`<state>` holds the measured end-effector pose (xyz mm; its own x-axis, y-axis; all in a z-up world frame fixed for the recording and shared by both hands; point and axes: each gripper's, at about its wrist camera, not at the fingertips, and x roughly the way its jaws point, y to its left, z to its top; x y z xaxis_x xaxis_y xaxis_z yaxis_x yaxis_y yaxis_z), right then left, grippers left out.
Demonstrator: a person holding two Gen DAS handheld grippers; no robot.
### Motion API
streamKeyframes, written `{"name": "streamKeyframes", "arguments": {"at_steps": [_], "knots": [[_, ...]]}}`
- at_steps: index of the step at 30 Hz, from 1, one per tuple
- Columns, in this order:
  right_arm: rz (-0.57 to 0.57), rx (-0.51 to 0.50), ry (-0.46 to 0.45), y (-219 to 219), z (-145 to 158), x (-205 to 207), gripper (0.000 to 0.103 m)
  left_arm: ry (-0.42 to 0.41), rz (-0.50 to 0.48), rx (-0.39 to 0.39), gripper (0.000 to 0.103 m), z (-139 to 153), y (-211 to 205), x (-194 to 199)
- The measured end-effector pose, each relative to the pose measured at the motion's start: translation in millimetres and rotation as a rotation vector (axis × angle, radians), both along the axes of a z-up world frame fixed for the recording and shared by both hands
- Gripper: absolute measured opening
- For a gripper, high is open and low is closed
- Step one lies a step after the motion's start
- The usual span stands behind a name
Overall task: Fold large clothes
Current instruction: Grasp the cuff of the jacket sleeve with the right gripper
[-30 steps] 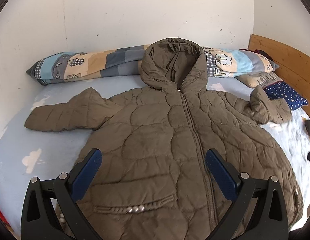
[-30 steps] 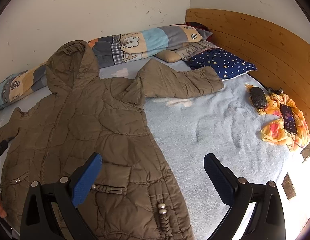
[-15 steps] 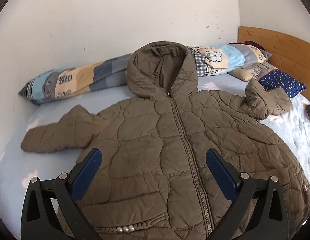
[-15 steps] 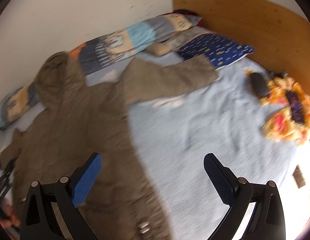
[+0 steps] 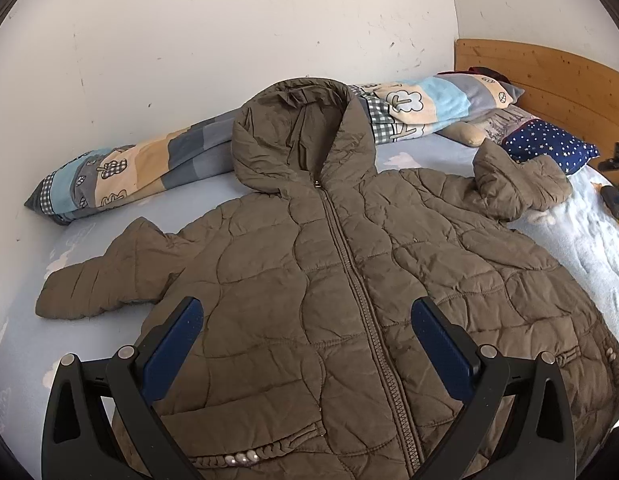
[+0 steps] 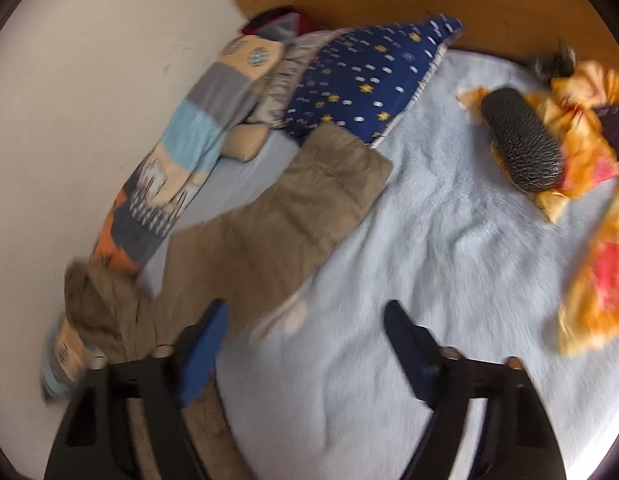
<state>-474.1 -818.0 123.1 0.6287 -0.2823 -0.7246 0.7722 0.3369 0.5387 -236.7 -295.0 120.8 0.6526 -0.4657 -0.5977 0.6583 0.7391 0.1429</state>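
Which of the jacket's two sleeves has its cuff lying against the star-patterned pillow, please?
The sleeve by the wooden headboard: its cuff meets the navy star-patterned pillow. The other sleeve lies flat on bare sheet near the wall.

The right tongs (image 6: 307, 320) have just been closing, with nothing between them. The coat sleeve (image 6: 293, 208) lies on the bed (image 6: 429, 240). Its cuff touches the starred pillow (image 6: 365, 80).
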Motion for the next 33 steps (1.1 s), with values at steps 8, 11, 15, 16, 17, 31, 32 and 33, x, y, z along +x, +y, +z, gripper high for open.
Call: {"name": "streamKeyframes", "arguments": {"at_steps": [8, 11, 15, 16, 17, 31, 32, 33], "knots": [[-0.106, 0.095, -0.061, -91.5, -57.3, 22.7, 0.059, 0.004, 0.006, 0.046, 0.103, -10.6, -0.1, 7.5], [-0.126, 0.089, -0.038, -113.6, -72.2, 32.6, 0.059, 0.009, 0.006, 0.057, 0.103, -13.8, -0.3, 10.2], [-0.146, 0.098, -0.008, -137.6, -96.4, 44.5, 0.059, 0.018, 0.01, 0.066, 0.103, -18.8, -1.8, 12.5], [-0.137, 0.103, -0.012, -142.8, -102.7, 48.9, 0.059, 0.024, 0.01, 0.066, 0.103, -20.1, -2.3, 13.2], [-0.126, 0.105, -0.016, -145.0, -108.4, 52.9, 0.059, 0.028, 0.01, 0.067, 0.103, -21.1, -2.7, 13.7], [-0.181, -0.114, -0.042, -125.2, -25.4, 13.9, 0.012, 0.04, 0.024, 0.042, 0.103, -15.5, 1.2, 14.2], [-0.173, -0.132, -0.043, -121.2, -12.5, 12.1, 0.012, 0.037, 0.024, 0.039, 0.103, -14.0, 2.2, 14.1], [-0.167, -0.15, -0.047, -117.1, -0.2, 12.9, 0.012, 0.031, 0.027, 0.033, 0.103, -11.5, 3.7, 13.9]]}}
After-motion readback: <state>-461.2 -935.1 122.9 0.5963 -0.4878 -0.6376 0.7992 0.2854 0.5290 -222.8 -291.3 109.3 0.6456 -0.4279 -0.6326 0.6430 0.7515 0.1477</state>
